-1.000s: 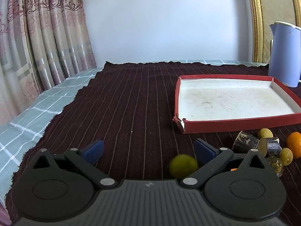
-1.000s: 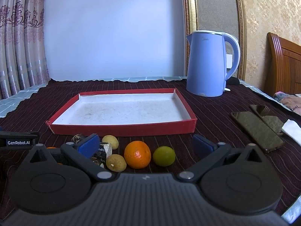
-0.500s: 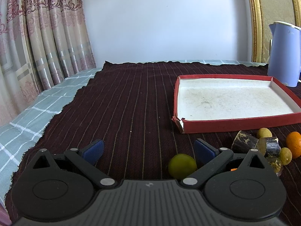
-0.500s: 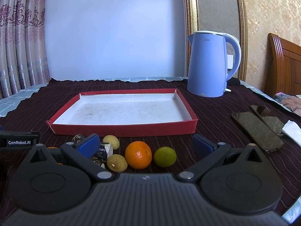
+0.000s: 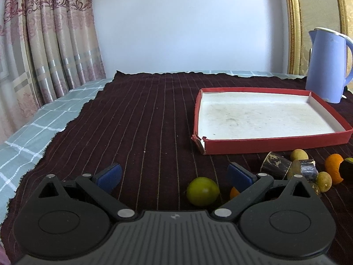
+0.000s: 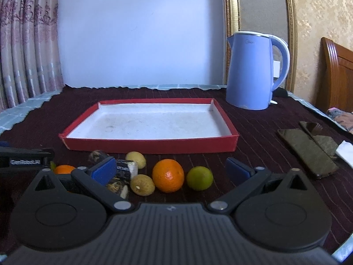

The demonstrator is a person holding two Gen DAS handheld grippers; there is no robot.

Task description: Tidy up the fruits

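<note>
My left gripper (image 5: 174, 175) is open and low over the dark striped cloth. A green lime (image 5: 203, 191) lies between its fingers, close to the right one, and a small orange (image 5: 234, 192) is half hidden behind that finger. My right gripper (image 6: 171, 171) is also open, with an orange (image 6: 168, 175), a lime (image 6: 199, 178) and a yellowish fruit (image 6: 142, 184) on the cloth between its fingers. Another yellowish fruit (image 6: 136, 156) lies nearer the empty red tray (image 6: 150, 146), which stands just beyond the fruits. The tray (image 5: 275, 142) is ahead and to the right in the left wrist view.
Dark wrapped cylinders (image 5: 275, 165) lie among the fruits. A blue kettle (image 6: 253, 72) stands behind the tray at the right. Two phones (image 6: 306, 150) and a white tissue (image 6: 345, 152) lie at the far right. The cloth's ragged edge (image 5: 72, 121) runs along the left.
The left wrist view has shifted slightly to the right, so the lime and tray sit a bit further left. The right wrist view barely moved. Both grippers stay open.
</note>
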